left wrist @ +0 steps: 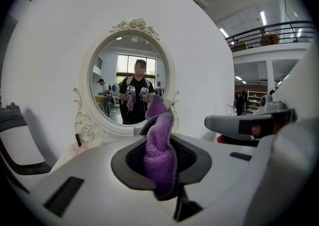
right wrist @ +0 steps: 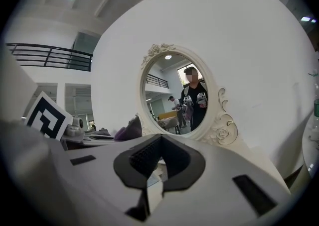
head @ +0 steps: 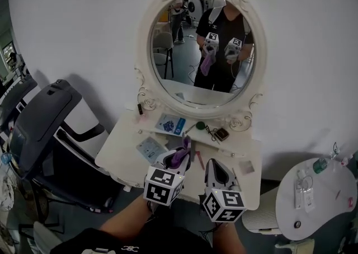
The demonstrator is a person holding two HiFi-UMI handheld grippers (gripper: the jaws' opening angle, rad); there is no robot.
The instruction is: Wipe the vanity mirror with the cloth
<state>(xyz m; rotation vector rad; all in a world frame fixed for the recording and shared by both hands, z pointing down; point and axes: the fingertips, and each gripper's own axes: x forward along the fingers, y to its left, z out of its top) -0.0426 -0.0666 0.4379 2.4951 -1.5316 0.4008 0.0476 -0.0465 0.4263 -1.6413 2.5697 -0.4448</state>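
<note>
Marker cubes (head: 163, 186) sit lowest in the head view, at bottom centre, one on each gripper, with the person's forearms below them. Just above the left cube, the left gripper (head: 182, 155) has its jaws pressed onto a purple cloth (head: 179, 159). In the left gripper view the cloth (left wrist: 160, 150) stands up between the dark pads, with one end hanging down toward the camera and the other poking up past the tips. The right gripper (head: 213, 164) is just beside the left one, to its right. In its own view the right gripper (right wrist: 159, 140) has its jaw tips together with nothing between them.

Both grippers hang over the near edge of a white table (head: 120, 149), which carries two blue-and-white packets (head: 170, 124) and a few small items. The oval mirror (head: 204, 46) stands at the back of the table, in the upper centre of the frame, well apart from the cloth. Its glass reflects the person and both grippers. A dark treadmill (head: 39, 118) fills the left side.
</note>
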